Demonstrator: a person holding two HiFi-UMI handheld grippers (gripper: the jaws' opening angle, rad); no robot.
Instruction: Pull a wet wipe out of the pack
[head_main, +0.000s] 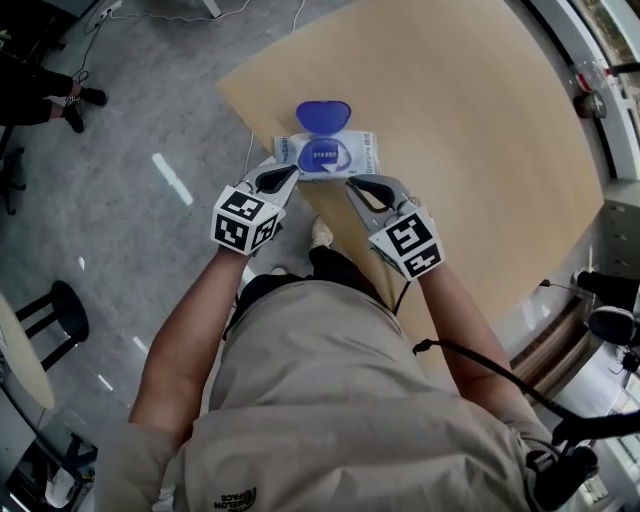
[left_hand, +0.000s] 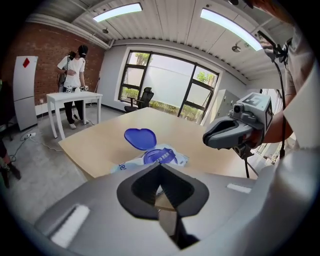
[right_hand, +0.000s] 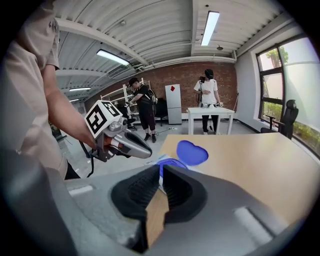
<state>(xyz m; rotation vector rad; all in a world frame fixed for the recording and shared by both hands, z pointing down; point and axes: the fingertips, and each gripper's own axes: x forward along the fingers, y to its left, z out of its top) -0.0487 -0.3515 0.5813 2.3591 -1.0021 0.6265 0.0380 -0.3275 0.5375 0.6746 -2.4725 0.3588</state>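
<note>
Item one, my left gripper (head_main: 288, 174): jaws pressed together at the tips, nothing between them, its nose at the near-left corner of the pack; whether it touches I cannot tell. Item two, my right gripper (head_main: 353, 184): jaws parted by a thin slit only, nothing pinched in it, its nose just beside the pack's near edge, toward the right end. Each carries a cube of black-and-white square markers on the side away from the pack, patterns only, no lettering. Item three, the wet wipe pack (head_main: 330, 155): white and pale blue, lying flat, long axis running crosswise in front of me from left to right, so both grippers point at its long near side. Its top bears a dark blue oval label with white writing, and more print runs along the left end; all of it is too small to read. Item four, the blue flip lid (head_main: 323, 115): hinged at the pack's far side, swung open and lying away from me. Item five, the wooden table (head_main: 480, 120): light tan, the pack resting close to its near corner, bare board stretching beyond and to the right of the pack.
</note>
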